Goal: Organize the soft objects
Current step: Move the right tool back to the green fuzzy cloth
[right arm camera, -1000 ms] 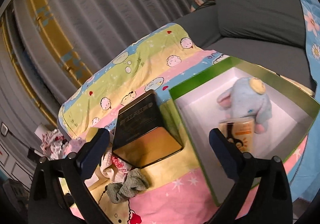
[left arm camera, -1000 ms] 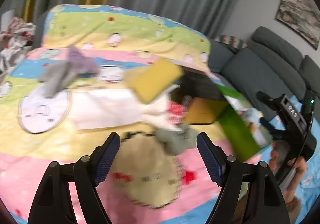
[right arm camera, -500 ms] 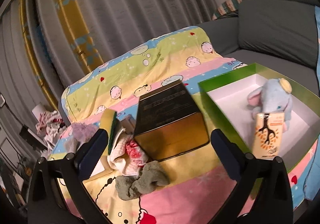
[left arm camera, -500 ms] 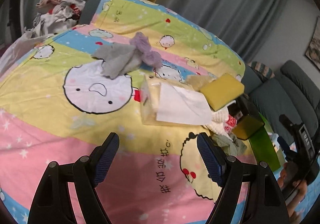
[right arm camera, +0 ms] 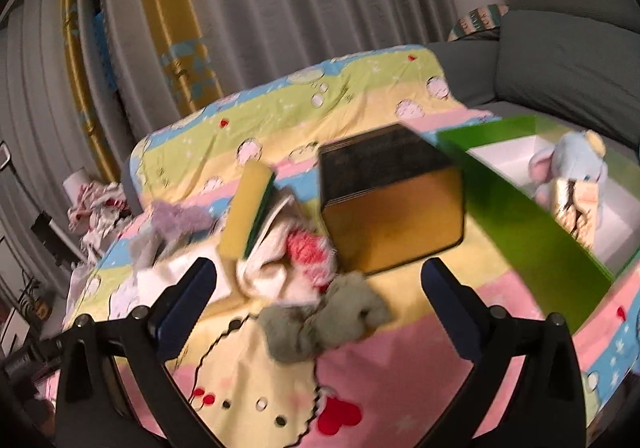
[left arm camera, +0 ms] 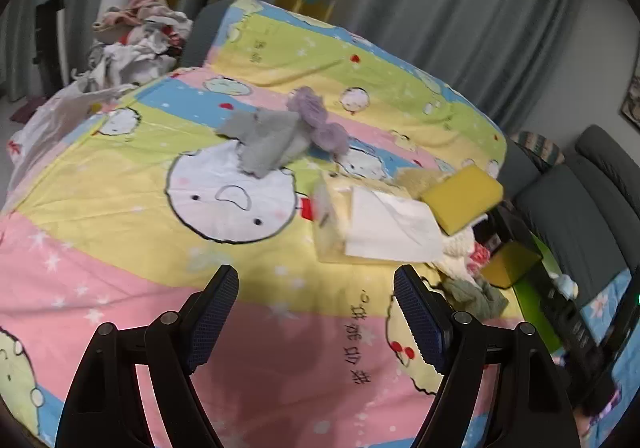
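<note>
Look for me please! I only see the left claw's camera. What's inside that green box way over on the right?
Observer: A light blue plush elephant sits in the green box, on its white inside.
Operator: Is it alone in there?
Observer: No, a small printed carton stands right in front of it.
Operator: Is the other claw holding anything?
Observer: No. The right claw is open and empty, and a grey-green cloth lies just ahead of it.
</note>
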{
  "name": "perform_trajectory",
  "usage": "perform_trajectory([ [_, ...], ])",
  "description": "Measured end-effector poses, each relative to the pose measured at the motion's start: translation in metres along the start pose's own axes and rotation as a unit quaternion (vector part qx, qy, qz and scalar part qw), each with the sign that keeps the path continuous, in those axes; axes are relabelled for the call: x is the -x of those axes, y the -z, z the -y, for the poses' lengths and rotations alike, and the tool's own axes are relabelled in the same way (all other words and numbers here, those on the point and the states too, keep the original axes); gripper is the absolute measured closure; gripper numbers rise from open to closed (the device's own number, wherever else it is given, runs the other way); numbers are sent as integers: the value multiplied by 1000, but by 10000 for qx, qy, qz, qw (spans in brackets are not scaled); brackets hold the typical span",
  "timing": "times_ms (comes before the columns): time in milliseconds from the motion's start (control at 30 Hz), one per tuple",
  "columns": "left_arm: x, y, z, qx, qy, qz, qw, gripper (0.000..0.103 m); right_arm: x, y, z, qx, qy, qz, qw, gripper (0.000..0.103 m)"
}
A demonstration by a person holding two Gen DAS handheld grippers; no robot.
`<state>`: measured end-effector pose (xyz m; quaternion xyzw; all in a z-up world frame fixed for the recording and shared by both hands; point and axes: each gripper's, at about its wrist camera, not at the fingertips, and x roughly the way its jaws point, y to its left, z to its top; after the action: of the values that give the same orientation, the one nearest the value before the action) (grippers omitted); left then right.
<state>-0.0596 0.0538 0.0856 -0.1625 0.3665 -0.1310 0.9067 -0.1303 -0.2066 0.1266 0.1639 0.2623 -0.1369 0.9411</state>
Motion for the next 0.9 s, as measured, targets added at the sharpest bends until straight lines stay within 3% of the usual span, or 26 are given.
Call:
perform_trajectory([
  [333, -2, -3, -9, 166, -65, -138, 9997, 23, -10, 20, -22, 454, -25, -221, 9987, 1],
  [500, -9, 0, -12, 387, 271, -453, 9979, 23, -12, 22, -23, 425, -90, -308, 9986, 1],
  [667, -11, 1, -10, 289, 33, -438, 9986, 23, -13, 23, -23, 420, -74, -331, 9985, 1],
  [900, -14, 2, -10, 255, 88, -503, 9984, 23, -12, 24, -25, 418, -112, -333, 9985, 1],
])
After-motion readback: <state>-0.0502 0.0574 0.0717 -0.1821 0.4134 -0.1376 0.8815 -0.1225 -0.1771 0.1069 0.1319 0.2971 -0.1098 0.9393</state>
